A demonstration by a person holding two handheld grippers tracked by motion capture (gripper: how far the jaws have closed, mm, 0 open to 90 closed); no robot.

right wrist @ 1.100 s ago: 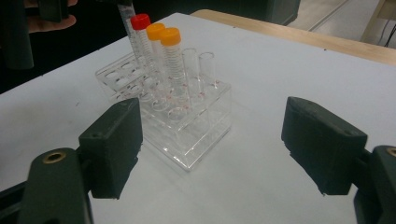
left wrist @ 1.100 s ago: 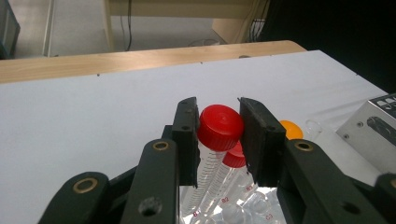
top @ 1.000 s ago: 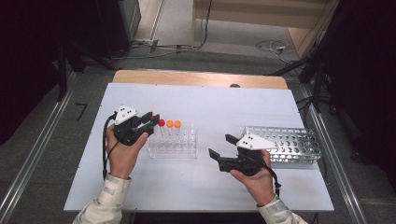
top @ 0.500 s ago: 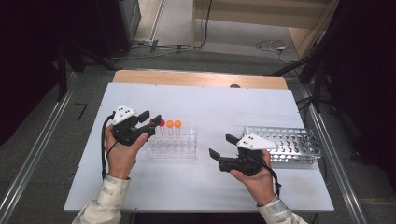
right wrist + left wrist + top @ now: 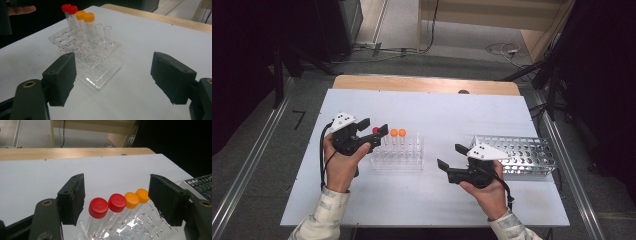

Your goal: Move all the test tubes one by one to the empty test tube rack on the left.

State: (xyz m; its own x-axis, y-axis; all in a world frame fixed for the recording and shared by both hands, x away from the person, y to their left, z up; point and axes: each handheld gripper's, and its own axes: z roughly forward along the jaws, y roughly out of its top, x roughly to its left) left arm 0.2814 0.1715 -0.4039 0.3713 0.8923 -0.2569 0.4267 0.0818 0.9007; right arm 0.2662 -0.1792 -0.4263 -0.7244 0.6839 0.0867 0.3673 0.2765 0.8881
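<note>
A clear plastic rack (image 5: 398, 156) stands mid-table with two red-capped tubes (image 5: 98, 207), two orange-capped tubes (image 5: 398, 133) and two capless tubes (image 5: 103, 28). My left gripper (image 5: 375, 127) hovers at the rack's left end. Its jaws have just been opening and now stand apart on either side of the tube caps without pressing them. In the left gripper view the left gripper (image 5: 120, 200) frames all the caps between its pads. My right gripper (image 5: 452, 156) is held open to the right of the rack, pointing at it, and the right gripper (image 5: 115, 80) has nothing between its pads.
A perforated metal rack (image 5: 522, 154) sits at the table's right, just behind my right hand. A wooden strip (image 5: 427, 84) runs along the white table's far edge. Bare white tabletop lies behind and in front of the clear rack.
The left gripper's jaws have spread wider around the red caps. Both hands and the tubes stay where they were.
</note>
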